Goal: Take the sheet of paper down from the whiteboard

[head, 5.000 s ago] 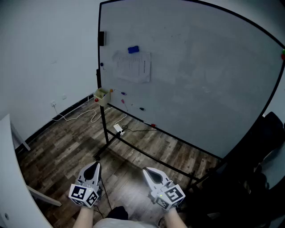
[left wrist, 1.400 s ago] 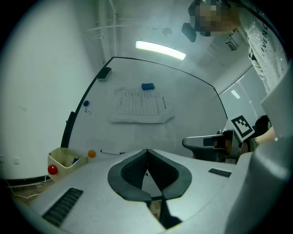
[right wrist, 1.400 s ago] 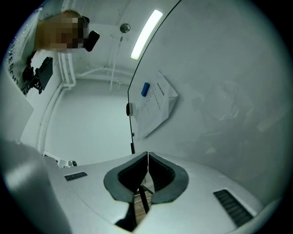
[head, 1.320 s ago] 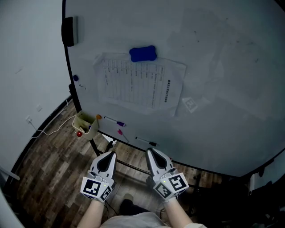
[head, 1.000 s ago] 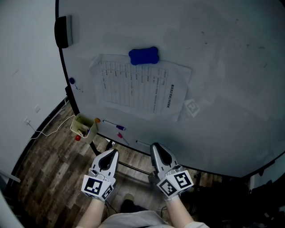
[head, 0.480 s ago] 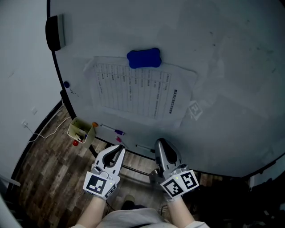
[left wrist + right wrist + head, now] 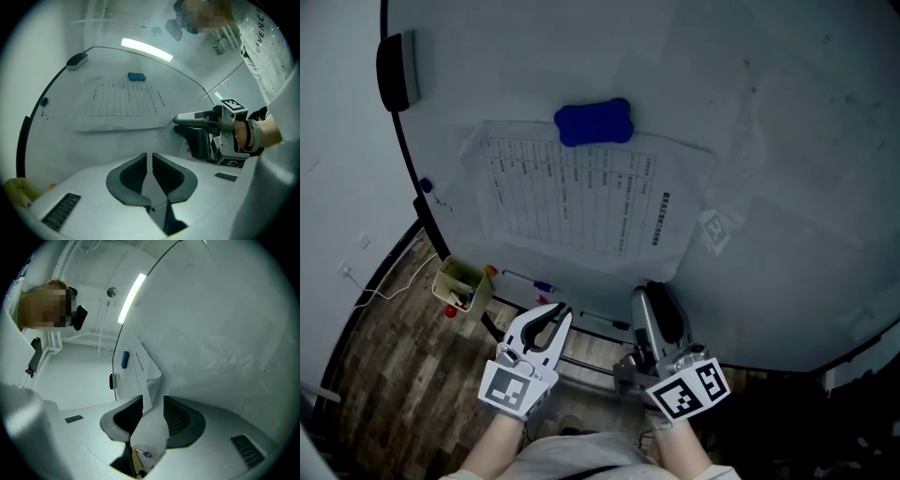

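Note:
A printed sheet of paper (image 7: 581, 192) hangs on the whiteboard (image 7: 769, 141) under a blue bone-shaped magnet (image 7: 593, 123). My right gripper (image 7: 656, 292) points up at the sheet's lower right corner. In the right gripper view its jaws have just been opening, and the gripper (image 7: 152, 401) stands open with that curled corner of the paper (image 7: 136, 371) loose between the jaws. My left gripper (image 7: 562, 310) is below the sheet's lower edge, apart from it. In the left gripper view it (image 7: 149, 157) is shut on nothing, with the paper (image 7: 122, 101) ahead.
A black eraser (image 7: 397, 70) sticks to the board's upper left edge. A yellow pen box (image 7: 459, 286) and markers (image 7: 530, 281) sit along the board's lower rail. Below is wood floor with a white cable (image 7: 366, 286).
Both grippers have risen toward the sheet's lower edge, and the board fills more of the view. The right gripper's tips now reach the sheet's lower right corner.

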Demonstrator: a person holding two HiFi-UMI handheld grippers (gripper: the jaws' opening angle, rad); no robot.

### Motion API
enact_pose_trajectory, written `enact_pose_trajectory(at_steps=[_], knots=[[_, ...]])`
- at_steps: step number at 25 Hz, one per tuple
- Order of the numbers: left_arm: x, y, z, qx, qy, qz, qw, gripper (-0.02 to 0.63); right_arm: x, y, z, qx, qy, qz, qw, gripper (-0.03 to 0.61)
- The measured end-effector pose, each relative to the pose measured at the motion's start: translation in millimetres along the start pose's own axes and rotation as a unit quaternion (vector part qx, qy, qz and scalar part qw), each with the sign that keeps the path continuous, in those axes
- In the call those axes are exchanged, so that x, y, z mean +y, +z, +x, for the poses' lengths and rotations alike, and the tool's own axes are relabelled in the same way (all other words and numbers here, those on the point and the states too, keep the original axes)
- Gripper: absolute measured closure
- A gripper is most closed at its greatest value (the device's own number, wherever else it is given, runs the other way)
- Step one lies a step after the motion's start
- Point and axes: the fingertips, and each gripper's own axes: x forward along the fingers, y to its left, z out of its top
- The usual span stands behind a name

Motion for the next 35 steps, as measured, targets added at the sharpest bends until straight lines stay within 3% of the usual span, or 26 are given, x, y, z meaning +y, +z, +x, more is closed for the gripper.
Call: enact_pose_trajectory(at_steps=[6,11,15,22,27,35], knots=[[-7,8,10,-0.043,-0.028,-0.007,0.9986,0.581,-2,4,9,-0.012,-0.008,0.03,0.999,0.448],[-11,4,14,-0.032,-0.033,-0.003,0.9989,0.581,2,4,14,-0.017,-0.013,0.04,0.999,0.448],[-17,8,16,-0.047,-0.043,-0.006,0.9979,0.581,2,8,15,-0.023,-0.015,0.05,0.998,0.448],[-16,10,13,-0.043,-0.047,-0.004,0.998,0.581,0,15,17,-0.035,-0.022,0.055,0.998,0.484],[-7,10,15,-0.023,-0.04,0.005,0.9989,0.581,-2,15,18,-0.036,-0.028,0.049,0.998,0.5],[-2,12,14,-0.024,-0.054,-0.015,0.9982,0.581,-3,18,18,-0.038,-0.041,0.053,0.997,0.504]])
